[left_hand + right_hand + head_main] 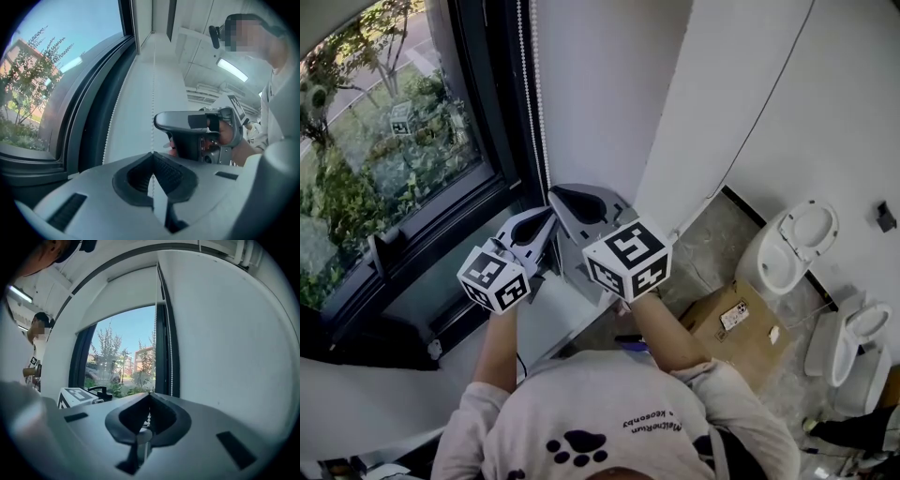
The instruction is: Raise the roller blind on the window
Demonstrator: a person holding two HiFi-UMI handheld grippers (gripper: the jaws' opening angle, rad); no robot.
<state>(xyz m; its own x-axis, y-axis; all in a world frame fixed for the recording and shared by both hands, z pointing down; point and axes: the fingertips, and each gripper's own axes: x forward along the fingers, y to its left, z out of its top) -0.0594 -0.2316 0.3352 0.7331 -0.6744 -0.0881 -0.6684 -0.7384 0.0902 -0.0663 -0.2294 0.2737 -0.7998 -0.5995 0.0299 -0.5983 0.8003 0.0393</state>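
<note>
**Both claws clenched on the blind's bead chain**

The person stands at the window [384,122], seen from the head view, with both arms stretched toward its dark right-hand frame. Two strands of the white chain [542,103] hang there, side by side, between the frame and the white wall.

The left claw [152,154] is clenched. In its own view the jaws meet at the tip, and one strand of the chain [153,84] runs straight up out of them. The other strand hangs free to the left, near the frame.

The right claw [150,394] is also clenched. Beads show in the hollow between its jaws, and the strand rises from their tip along the frame. The second strand hangs just beside it on the right, untouched. In the left gripper view the right claw sits just above the left one, with its tip at the same strand. The head view shows the two claws close together and pointing at the chain.

The blind [122,301] is partly down. Its white sheet covers the top of the window, and its lower edge leaves the glass below open to sky and trees.

On the floor to the person's right are a cardboard box [736,323] and a white toilet [792,244].
</note>
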